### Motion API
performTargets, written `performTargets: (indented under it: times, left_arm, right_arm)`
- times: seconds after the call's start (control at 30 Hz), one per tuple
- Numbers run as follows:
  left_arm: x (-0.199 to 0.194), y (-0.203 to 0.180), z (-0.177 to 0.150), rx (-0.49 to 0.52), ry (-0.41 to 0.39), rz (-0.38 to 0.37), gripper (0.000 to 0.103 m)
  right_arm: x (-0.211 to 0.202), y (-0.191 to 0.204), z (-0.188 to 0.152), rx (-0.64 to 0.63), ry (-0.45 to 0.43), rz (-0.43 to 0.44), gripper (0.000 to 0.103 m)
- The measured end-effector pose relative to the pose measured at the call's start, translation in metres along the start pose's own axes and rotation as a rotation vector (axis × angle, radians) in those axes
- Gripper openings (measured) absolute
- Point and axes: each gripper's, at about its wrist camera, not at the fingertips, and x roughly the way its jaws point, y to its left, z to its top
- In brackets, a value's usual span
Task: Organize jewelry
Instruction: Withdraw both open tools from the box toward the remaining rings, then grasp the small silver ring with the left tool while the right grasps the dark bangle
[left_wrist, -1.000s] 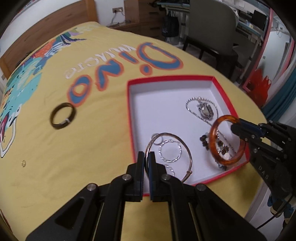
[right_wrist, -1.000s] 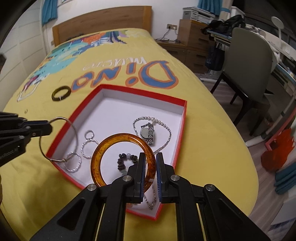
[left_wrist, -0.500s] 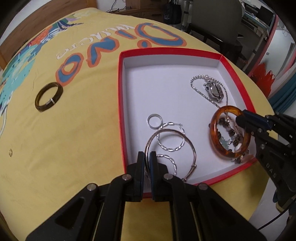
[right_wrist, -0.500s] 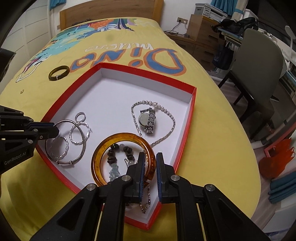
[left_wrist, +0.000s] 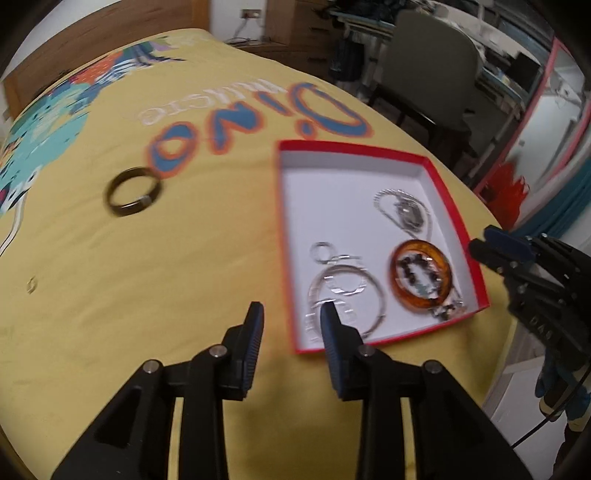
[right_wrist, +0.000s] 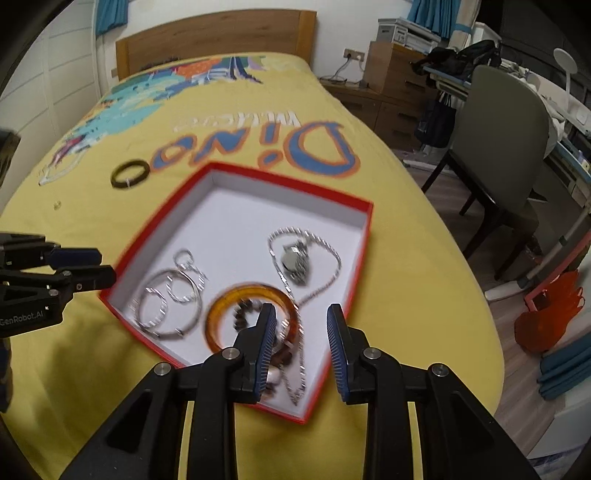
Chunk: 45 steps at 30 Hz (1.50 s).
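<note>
A red box (left_wrist: 436, 177) with a white inside lies on the yellow bedspread. In it lie an amber bangle (left_wrist: 396, 284), a thin silver bangle (left_wrist: 384, 306), silver hoops (left_wrist: 347, 288) and a watch on a chain (left_wrist: 408, 214). My left gripper (left_wrist: 291, 306) hovers over the box's near left edge, its jaws opening with nothing between them. My right gripper (right_wrist: 302, 310) hangs just above the amber bangle (right_wrist: 221, 302), its jaws also opening and free of the bangle. A dark bangle (left_wrist: 127, 208) lies loose on the bedspread left of the box.
A tiny ring (left_wrist: 32, 285) lies on the bedspread at far left. The bed's edge drops off just right of the box (right_wrist: 291, 182). Beyond it stand a grey chair (right_wrist: 502, 122), a desk and an orange bag (right_wrist: 546, 321) on the floor.
Both grippers opened and let go. The silver bangle and the amber bangle now lie in the box. The left gripper drew back and to the left; the right one lifted slightly.
</note>
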Motion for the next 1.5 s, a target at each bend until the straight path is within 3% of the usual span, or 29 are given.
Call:
performTargets:
  times: [0.2,0.4,0.53,0.7,1.03,1.27,1.4,1.47,1.5]
  left_arm:
    - [-0.018,0.083,-0.013,-0.101,-0.007,0.084,0.03]
    - [-0.028,0.177,-0.032,-0.22,-0.008,0.166,0.03]
    - [-0.03,0.231,-0.036,-0.286,-0.014,0.2,0.03]
    - [-0.024,0.28,-0.032,-0.342,-0.025,0.203,0.03]
    - [0.012,0.307,-0.016,-0.372,-0.031,0.159,0.03]
    - [0.03,0.309,-0.01,-0.36,-0.031,0.151,0.029]
    - [0.031,0.306,-0.013,-0.341,-0.041,0.159,0.017]
    - [0.03,0.305,-0.012,-0.338,-0.044,0.161,0.017]
    - [0.029,0.305,-0.012,-0.333,-0.045,0.165,0.017]
  right_arm:
    - [-0.012,0.045,0.026,-0.019,-0.038,0.069,0.031]
    - [-0.003,0.111,0.059,-0.038,-0.054,0.2,0.034]
    - [0.026,0.157,0.085,-0.061,-0.025,0.26,0.034]
    - [0.07,0.188,0.114,-0.043,0.013,0.275,0.034]
    - [0.137,0.209,0.165,0.01,0.033,0.272,0.037]
    - [0.173,0.208,0.174,0.039,0.097,0.284,0.039]
    - [0.189,0.214,0.167,0.03,0.139,0.293,0.039]
    - [0.195,0.218,0.164,0.023,0.15,0.285,0.035]
    - [0.197,0.219,0.162,0.027,0.153,0.289,0.025]
